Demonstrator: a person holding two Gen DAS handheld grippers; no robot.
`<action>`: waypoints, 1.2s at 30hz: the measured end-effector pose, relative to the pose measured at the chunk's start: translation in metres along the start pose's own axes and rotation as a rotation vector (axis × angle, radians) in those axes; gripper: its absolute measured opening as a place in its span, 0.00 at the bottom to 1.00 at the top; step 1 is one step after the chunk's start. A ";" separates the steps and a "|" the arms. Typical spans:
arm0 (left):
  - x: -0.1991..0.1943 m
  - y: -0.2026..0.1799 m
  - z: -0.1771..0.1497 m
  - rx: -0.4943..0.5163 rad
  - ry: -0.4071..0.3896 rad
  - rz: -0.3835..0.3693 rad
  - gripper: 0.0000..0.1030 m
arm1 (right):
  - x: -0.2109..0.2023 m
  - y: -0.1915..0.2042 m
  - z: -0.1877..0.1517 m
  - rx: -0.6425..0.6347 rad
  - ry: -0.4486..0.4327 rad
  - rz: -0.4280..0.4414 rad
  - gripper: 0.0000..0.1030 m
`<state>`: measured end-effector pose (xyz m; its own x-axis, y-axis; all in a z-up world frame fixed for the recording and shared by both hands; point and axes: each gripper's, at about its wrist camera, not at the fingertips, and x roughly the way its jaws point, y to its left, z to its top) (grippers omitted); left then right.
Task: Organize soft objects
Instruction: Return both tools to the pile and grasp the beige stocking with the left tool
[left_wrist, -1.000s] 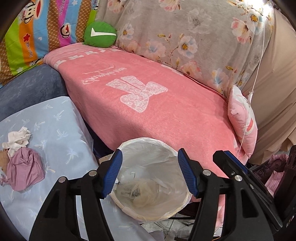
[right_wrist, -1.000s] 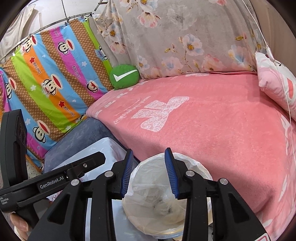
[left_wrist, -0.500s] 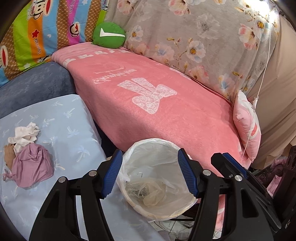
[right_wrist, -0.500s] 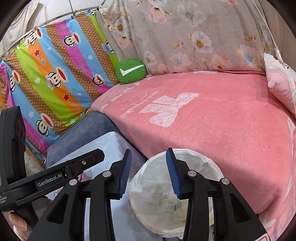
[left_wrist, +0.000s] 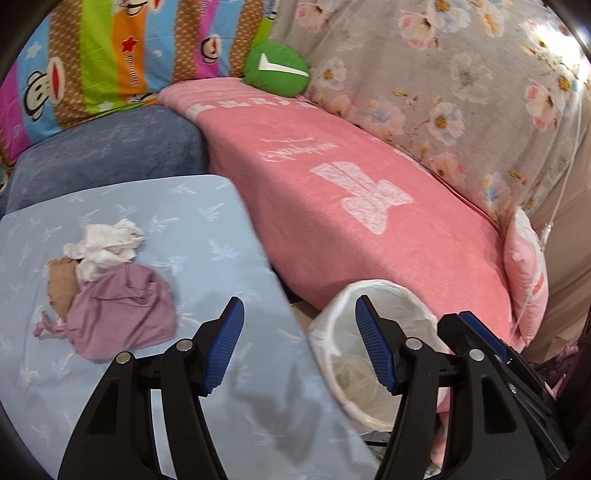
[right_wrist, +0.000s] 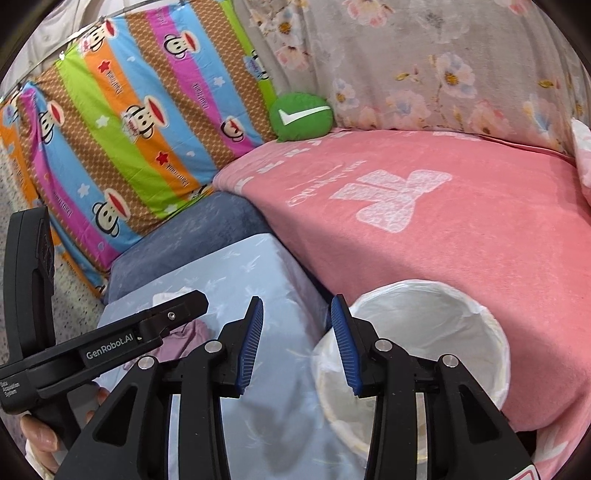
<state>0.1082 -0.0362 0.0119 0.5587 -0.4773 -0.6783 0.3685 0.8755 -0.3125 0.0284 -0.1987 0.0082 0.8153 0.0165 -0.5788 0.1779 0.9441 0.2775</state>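
Observation:
A small heap of soft items lies on the light blue surface (left_wrist: 207, 236): a mauve cloth (left_wrist: 125, 314), a white crumpled cloth (left_wrist: 107, 247) behind it and a tan piece (left_wrist: 61, 284) at its left. My left gripper (left_wrist: 299, 343) hangs open and empty to the right of the heap, above the blue surface's edge. A white bin lined with a plastic bag (left_wrist: 373, 332) stands lower right. In the right wrist view my right gripper (right_wrist: 297, 341) is open and empty beside the bin (right_wrist: 432, 325). The left gripper's body (right_wrist: 110, 343) partly hides the mauve cloth (right_wrist: 184, 336).
A pink blanket (left_wrist: 351, 206) covers the sofa seat behind the bin. A green round cushion with a white tick (left_wrist: 277, 70) sits at its far corner. A striped monkey-print cloth (right_wrist: 129, 129), a floral cover (right_wrist: 443, 62) and a pink pillow (left_wrist: 526, 280) border the seat.
Both cameras have swung left. The bin slid from between the left gripper's fingers to the right, and the cloth heap came nearer the centre. Both grippers stayed open.

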 end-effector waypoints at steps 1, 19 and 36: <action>-0.001 0.006 0.000 -0.007 -0.003 0.014 0.60 | 0.004 0.006 -0.001 -0.008 0.008 0.006 0.37; -0.012 0.154 -0.016 -0.182 0.011 0.246 0.62 | 0.099 0.126 -0.038 -0.120 0.188 0.127 0.40; 0.020 0.239 -0.011 -0.282 0.078 0.272 0.61 | 0.207 0.178 -0.050 -0.133 0.314 0.131 0.48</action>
<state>0.1992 0.1640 -0.0840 0.5457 -0.2272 -0.8066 -0.0099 0.9607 -0.2773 0.2014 -0.0112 -0.1005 0.6139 0.2213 -0.7577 -0.0070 0.9614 0.2751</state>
